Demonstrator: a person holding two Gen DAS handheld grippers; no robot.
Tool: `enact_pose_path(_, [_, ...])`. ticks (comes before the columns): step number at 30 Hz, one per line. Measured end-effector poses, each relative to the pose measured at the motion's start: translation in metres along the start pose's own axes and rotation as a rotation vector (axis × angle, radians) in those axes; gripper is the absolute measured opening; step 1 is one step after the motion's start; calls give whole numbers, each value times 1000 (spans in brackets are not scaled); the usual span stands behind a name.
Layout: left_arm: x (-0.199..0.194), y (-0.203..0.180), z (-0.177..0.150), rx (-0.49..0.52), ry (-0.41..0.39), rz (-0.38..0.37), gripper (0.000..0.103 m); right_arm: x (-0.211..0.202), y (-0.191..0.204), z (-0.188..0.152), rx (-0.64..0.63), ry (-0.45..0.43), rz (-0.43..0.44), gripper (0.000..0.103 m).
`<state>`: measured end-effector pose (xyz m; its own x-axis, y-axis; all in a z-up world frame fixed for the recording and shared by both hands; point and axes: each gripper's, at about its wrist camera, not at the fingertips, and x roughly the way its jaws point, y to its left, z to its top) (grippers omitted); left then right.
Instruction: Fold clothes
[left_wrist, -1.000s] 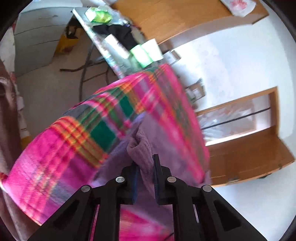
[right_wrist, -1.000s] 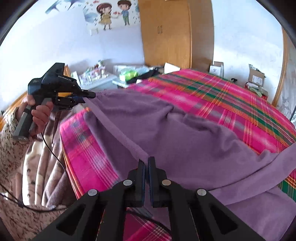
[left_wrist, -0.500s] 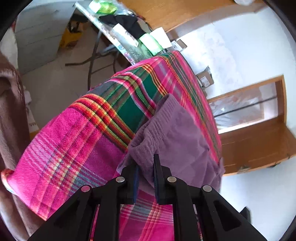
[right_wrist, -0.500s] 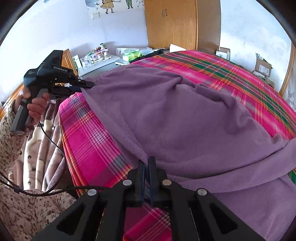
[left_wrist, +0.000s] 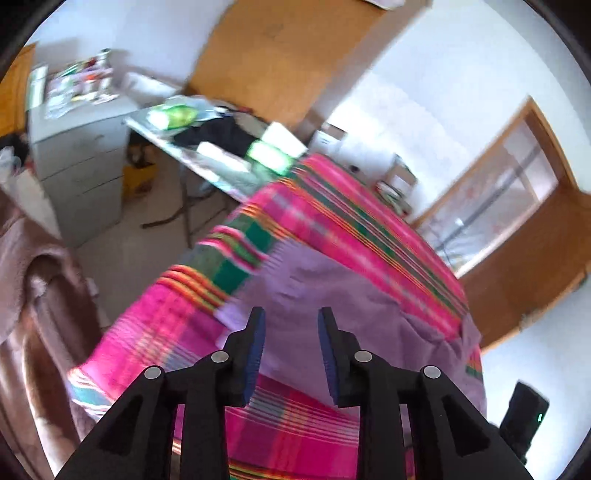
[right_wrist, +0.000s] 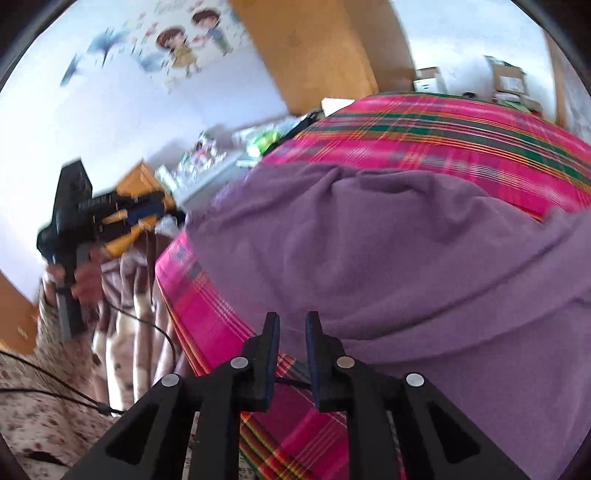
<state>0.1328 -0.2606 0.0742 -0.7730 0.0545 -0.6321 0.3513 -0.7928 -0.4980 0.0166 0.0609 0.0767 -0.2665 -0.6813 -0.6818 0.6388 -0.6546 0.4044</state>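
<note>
A purple garment (right_wrist: 388, 251) lies spread on a bed with a pink plaid cover (right_wrist: 424, 125). It also shows in the left wrist view (left_wrist: 332, 295), lying on the plaid cover (left_wrist: 155, 332). My left gripper (left_wrist: 291, 321) is open and empty, held just above the garment's near edge. My right gripper (right_wrist: 291, 325) is open and empty, just above the garment's near edge. The left gripper also shows in the right wrist view (right_wrist: 122, 210), held in a hand off the bed's left side.
A cluttered folding table (left_wrist: 207, 147) and grey drawers (left_wrist: 81, 155) stand beyond the bed's far corner. A wooden wardrobe (left_wrist: 291, 55) is behind. A brown blanket (left_wrist: 33, 314) hangs at the left. Boxes (right_wrist: 506, 81) sit by the far wall.
Both grippers have opened and let go of the purple garment, which now rests on the bed. Both have pulled back a little from it.
</note>
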Motion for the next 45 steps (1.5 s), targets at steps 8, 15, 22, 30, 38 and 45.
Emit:
enact_pose_path(8, [24, -45, -15, 99, 107, -113, 30, -64, -23, -22, 130, -157, -87, 15])
enact_pose_path(15, [45, -63, -29, 119, 182, -165, 31, -124, -28, -40, 152, -187, -276, 15])
enact_pose_path(22, [63, -66, -39, 119, 212, -170, 31, -171, -43, -82, 256, -201, -442, 22])
enact_pose_path(30, [89, -82, -50, 150, 281, -190, 30, -121, -83, -93, 443, -234, -404, 25])
enact_pose_path(38, [96, -76, -57, 140, 290, -189, 31, -89, -70, -54, 322, -278, -336, 25])
enact_pose_path(45, [100, -74, -52, 170, 256, -176, 31, -66, -72, -36, 289, -247, -311, 25])
